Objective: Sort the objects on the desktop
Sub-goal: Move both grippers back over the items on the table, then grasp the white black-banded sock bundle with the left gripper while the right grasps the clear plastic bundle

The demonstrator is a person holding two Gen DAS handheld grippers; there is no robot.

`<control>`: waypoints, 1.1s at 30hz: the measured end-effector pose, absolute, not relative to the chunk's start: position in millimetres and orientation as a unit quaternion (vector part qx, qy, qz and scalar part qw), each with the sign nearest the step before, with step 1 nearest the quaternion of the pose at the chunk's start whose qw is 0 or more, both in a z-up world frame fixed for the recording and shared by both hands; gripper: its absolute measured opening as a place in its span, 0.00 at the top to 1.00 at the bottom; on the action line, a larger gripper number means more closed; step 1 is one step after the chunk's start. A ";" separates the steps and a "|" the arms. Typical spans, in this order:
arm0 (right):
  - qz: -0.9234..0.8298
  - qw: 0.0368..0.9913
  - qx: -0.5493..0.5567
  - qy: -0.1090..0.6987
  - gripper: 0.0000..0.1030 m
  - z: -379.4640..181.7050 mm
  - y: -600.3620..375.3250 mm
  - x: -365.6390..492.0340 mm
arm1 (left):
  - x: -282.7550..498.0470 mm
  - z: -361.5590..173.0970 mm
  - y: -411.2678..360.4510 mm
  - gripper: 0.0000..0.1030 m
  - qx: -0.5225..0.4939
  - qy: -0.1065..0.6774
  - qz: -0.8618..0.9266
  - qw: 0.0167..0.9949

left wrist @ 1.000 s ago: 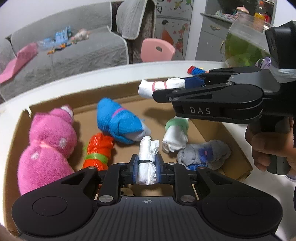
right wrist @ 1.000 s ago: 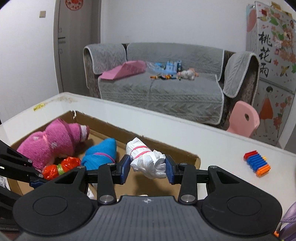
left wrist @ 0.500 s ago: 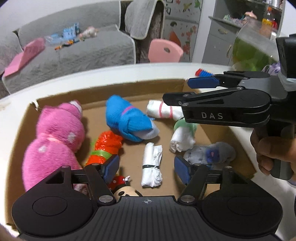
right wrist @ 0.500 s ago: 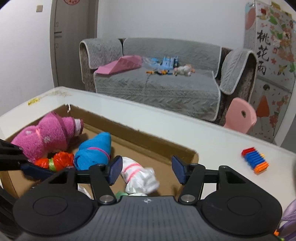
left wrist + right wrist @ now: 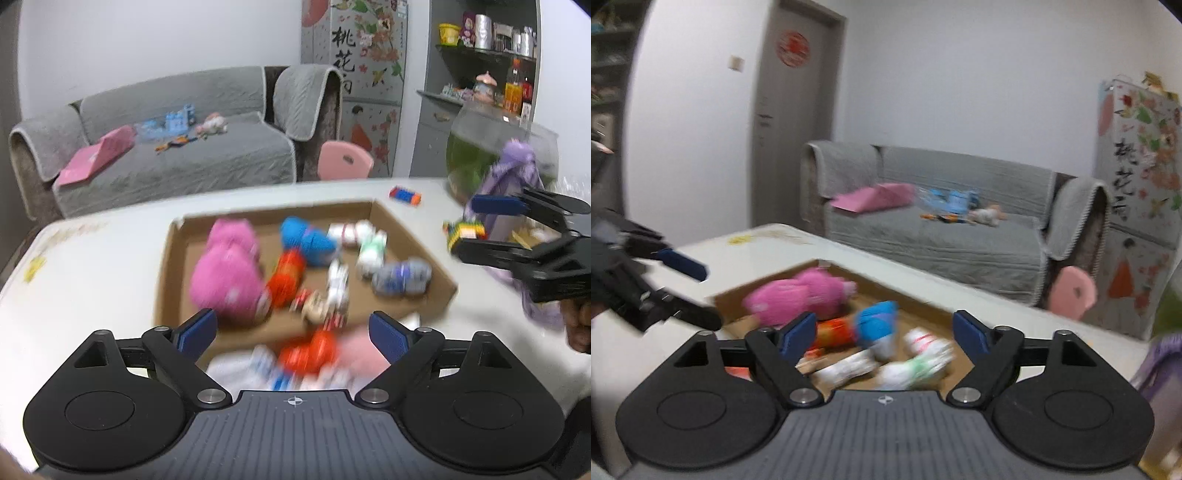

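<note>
Dropped rolls (image 5: pixel 338 291) beyond both open claws

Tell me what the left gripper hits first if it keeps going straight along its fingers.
Probably the loose pile in front of the cardboard box; the open left gripper holds nothing. Motion blur leaves depth unclear.

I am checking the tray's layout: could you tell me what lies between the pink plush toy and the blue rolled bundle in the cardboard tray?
In the left wrist view, an orange-red bundle lies between the pink plush toy and the blue rolled bundle.
</note>
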State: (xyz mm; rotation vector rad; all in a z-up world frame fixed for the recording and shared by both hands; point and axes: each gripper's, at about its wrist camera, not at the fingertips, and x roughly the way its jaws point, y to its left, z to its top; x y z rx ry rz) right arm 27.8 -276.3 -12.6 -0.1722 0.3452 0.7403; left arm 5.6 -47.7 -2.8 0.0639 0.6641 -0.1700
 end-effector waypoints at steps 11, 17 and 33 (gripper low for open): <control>0.349 0.894 -0.102 0.262 0.25 -72.7 -266.9 4.0 | -57.2 -57.6 -65.3 0.10 0.037 0.377 -0.132 0.916; 0.355 0.881 -0.130 0.283 0.26 -89.1 -255.5 10.5 | -48.2 -89.1 -84.7 0.10 0.054 0.414 -0.145 0.897; 0.383 0.865 -0.124 0.299 0.59 -90.1 -270.6 -8.8 | -54.9 -88.7 -66.6 0.32 0.060 0.408 -0.104 0.905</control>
